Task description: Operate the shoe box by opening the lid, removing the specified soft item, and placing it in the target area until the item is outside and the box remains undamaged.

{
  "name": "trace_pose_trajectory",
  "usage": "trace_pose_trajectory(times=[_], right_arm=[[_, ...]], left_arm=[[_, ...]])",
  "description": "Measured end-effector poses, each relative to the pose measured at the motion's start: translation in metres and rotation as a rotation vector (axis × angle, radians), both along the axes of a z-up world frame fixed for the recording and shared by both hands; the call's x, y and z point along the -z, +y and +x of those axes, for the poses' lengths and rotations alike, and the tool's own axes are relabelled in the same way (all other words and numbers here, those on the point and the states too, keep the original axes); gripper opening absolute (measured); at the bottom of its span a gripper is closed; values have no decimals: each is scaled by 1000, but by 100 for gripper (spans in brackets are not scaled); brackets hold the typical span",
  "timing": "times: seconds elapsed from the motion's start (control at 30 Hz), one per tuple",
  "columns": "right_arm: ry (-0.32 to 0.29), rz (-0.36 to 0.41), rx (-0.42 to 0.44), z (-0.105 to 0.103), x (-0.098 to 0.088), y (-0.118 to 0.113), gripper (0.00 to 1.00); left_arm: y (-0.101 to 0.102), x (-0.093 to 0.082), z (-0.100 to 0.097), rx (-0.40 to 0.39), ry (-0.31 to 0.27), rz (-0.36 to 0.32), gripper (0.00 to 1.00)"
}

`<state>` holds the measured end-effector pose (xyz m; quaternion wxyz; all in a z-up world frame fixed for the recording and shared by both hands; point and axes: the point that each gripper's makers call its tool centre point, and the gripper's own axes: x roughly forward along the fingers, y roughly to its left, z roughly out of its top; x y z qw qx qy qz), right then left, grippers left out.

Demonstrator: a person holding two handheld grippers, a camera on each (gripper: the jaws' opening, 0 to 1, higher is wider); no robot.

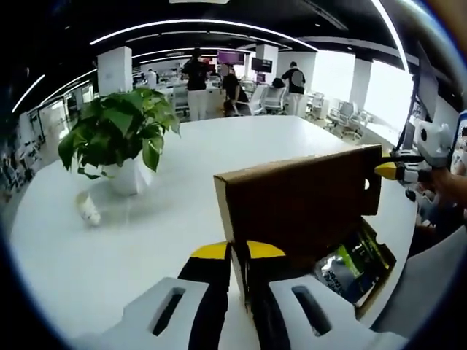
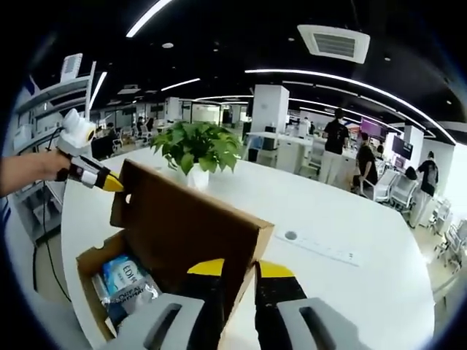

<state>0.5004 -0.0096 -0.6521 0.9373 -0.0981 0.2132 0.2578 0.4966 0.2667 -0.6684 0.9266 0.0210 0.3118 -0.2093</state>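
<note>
**Two grippers on one cardboard lid, soft packet waiting inside**

Both grippers pinch the raised lid of the shoe box [image 1: 299, 200] at opposite ends. In the left gripper view, the left gripper [image 1: 238, 257] sits at 6 o'clock with its yellow-tipped jaws clamped on the lid's near edge; the right gripper [image 1: 394, 172] shows at 3 o'clock, nipping the far corner. In the right gripper view the roles swap: the right gripper [image 2: 241, 271] is clenched on the lid edge at 6 o'clock, and the left gripper [image 2: 102, 179] comes in at 9 o'clock, held by a person's hand [image 2: 29, 171].

The soft item [image 2: 128, 284], a crinkly blue-and-white plastic packet, lies inside the open box at about 7 o'clock in the right gripper view, not yet taken out.

My worry is the lid. It is thin brown corrugated board, flat and matte, standing nearly upright on a folded hinge. If the two hands pull apart or twist against each other, it could crease at the pinch points or tear along the hinge. Letting go of both ends at once might drop it back over the packet.

The white table [image 1: 146, 240] is smooth and glossy, so the light box could slide. A leafy potted plant [image 1: 120, 135] in a white pot stands well apart, around 10 o'clock in the left gripper view.
</note>
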Motion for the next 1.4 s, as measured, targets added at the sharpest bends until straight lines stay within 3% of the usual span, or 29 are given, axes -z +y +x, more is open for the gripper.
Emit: trace_pose_trajectory(times=[0.43, 0.73, 1.4], right_arm=[[47, -28, -1, 37, 24, -6, 2], [122, -10, 11, 64, 54, -8, 0], [294, 13, 49, 81, 114, -10, 0]], left_arm=[[0, 19, 30, -17, 33, -9, 2], [0, 43, 49, -39, 84, 6, 2], [-4, 84, 61, -74, 173, 29, 2]])
